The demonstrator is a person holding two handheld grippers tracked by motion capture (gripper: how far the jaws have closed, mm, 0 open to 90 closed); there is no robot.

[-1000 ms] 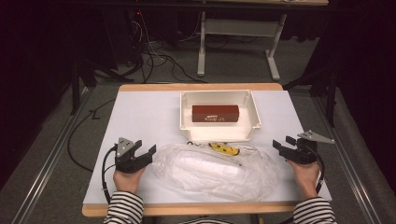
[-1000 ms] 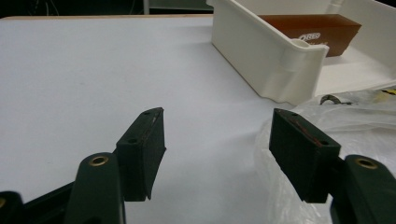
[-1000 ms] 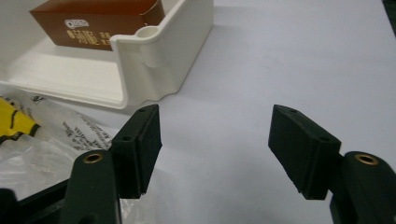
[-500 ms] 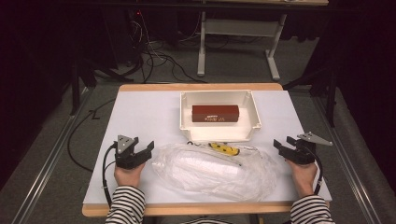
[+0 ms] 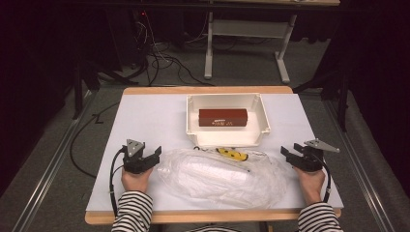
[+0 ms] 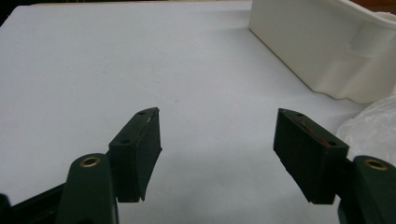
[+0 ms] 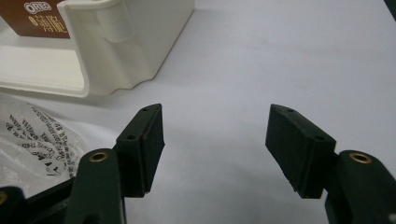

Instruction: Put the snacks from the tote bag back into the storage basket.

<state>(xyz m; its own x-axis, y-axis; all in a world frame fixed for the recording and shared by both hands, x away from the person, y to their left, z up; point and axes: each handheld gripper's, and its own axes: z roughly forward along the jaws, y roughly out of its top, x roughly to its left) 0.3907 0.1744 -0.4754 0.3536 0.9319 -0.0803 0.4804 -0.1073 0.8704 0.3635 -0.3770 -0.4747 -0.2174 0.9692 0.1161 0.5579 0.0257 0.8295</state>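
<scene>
Since a second ago: left gripper [image 5: 151, 154] lower, nearer the plastic bag [image 5: 220, 176], jaws spread and empty. Right gripper [image 5: 291, 155] unmoved, likewise spread, gripping nothing.

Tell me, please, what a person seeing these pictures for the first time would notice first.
The large crumpled clear plastic bag lies at the near middle of the white table, with a small yellow object at its far edge. Behind it stands a white plastic bin holding a dark red rectangular box. The left gripper and right gripper, both open and empty, flank the bag.
</scene>
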